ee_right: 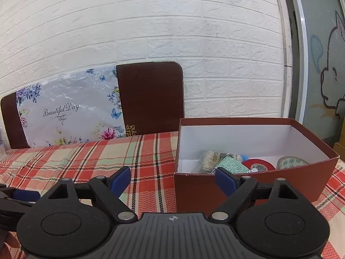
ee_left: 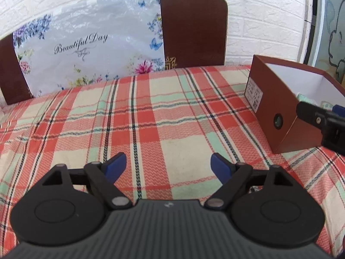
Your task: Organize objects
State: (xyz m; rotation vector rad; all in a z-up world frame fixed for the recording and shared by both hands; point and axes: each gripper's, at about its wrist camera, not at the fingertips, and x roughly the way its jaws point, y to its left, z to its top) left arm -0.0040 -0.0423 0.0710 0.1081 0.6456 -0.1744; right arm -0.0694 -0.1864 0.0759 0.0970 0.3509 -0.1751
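A brown box (ee_right: 248, 185) with a white inside stands on the plaid tablecloth (ee_right: 129, 155). Inside lie a pack of cotton swabs (ee_right: 209, 158), a green patterned packet (ee_right: 231, 165), a red tape roll (ee_right: 259, 165) and a patterned tape roll (ee_right: 291, 161). My right gripper (ee_right: 173, 180) is open and empty in front of the box's near left corner. My left gripper (ee_left: 168, 166) is open and empty above bare cloth (ee_left: 151, 118), left of the box (ee_left: 280, 112). The right gripper's finger (ee_left: 319, 118) shows at that view's right edge.
A brown board with a flowered "Beautiful Day" plastic sheet (ee_right: 71, 112) leans on the white brick wall (ee_right: 172, 32) behind the table. A glass door with a cartoon drawing (ee_right: 323, 64) stands at the right.
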